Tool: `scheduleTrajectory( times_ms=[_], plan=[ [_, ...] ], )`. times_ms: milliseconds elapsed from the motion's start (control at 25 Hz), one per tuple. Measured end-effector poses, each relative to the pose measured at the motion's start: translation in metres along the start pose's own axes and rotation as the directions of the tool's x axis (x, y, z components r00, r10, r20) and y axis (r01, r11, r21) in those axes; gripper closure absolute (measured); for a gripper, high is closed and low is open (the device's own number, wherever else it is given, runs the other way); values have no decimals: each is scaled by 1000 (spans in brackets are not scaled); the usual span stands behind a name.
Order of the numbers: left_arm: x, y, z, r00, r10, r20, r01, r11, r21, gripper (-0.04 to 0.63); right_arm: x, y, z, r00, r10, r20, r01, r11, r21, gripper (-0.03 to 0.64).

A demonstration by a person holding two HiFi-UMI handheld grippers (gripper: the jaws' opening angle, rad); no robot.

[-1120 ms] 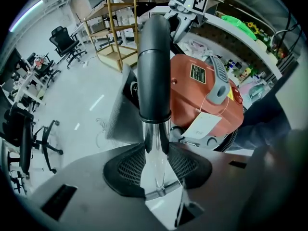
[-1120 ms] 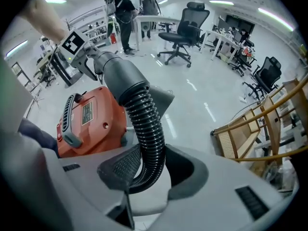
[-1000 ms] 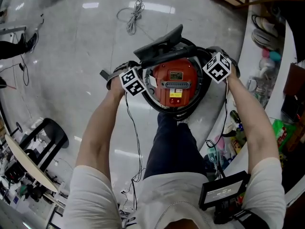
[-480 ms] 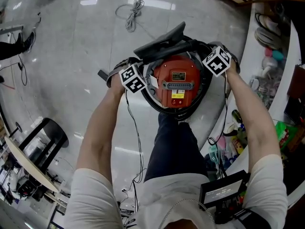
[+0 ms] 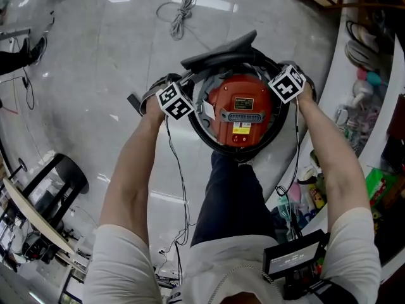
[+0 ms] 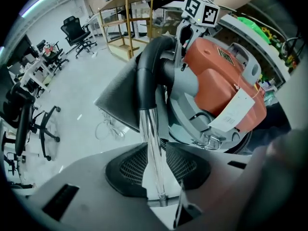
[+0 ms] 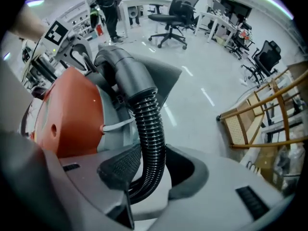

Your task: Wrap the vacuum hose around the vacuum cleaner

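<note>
The red vacuum cleaner (image 5: 240, 109) stands on the floor (image 5: 107, 62) with the black hose (image 7: 150, 129) ringed around it. Left of it, the left gripper (image 6: 156, 166) has just been narrowing its claw and pinches the clear tube (image 6: 150, 129). The tube's lower end is lost behind the gripper body. Right of the vacuum cleaner, the right gripper (image 7: 153, 166) clamps the ribbed hose. From above, the marker cubes (image 5: 175, 102) cover both claws. The grey nozzle (image 5: 218, 50) lies across the ring's far side.
</note>
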State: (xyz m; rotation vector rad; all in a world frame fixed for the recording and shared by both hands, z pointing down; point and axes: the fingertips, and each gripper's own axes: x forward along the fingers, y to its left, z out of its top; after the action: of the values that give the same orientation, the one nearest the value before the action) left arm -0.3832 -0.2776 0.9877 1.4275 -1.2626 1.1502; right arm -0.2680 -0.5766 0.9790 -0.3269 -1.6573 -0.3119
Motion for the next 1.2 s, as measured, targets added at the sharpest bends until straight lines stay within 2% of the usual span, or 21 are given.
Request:
scheduleTrajectory(
  times_ms=[80, 280, 680, 800, 960, 1200],
  plan=[
    [3, -2, -1, 1000, -1, 3, 1, 1000, -2, 474, 4, -1, -5, 1000, 4, -1, -4, 999, 35, 456],
    [6, -9, -7, 1000, 7, 12, -7, 1000, -22, 474, 7, -3, 0, 1000, -9, 28, 8, 999, 46, 456],
    [-21, -7, 5, 992, 68, 111, -48, 984, -173, 474, -20, -3, -15, 998, -28, 63, 22, 995, 94, 456],
    [-35, -8, 16, 981, 94, 167, -50, 966, -252, 474, -38, -2, -18, 994, -42, 101, 30, 993, 111, 456],
    [-63, -20, 37, 959, 124, 256, -23, 930, -366, 476, -79, 10, -21, 980, -31, 195, -1, 987, 160, 456],
    [-124, -62, 79, 901, 157, 405, 66, 872, -484, 508, -146, 47, -37, 949, 11, 315, -95, 963, 253, 457]
  ],
)
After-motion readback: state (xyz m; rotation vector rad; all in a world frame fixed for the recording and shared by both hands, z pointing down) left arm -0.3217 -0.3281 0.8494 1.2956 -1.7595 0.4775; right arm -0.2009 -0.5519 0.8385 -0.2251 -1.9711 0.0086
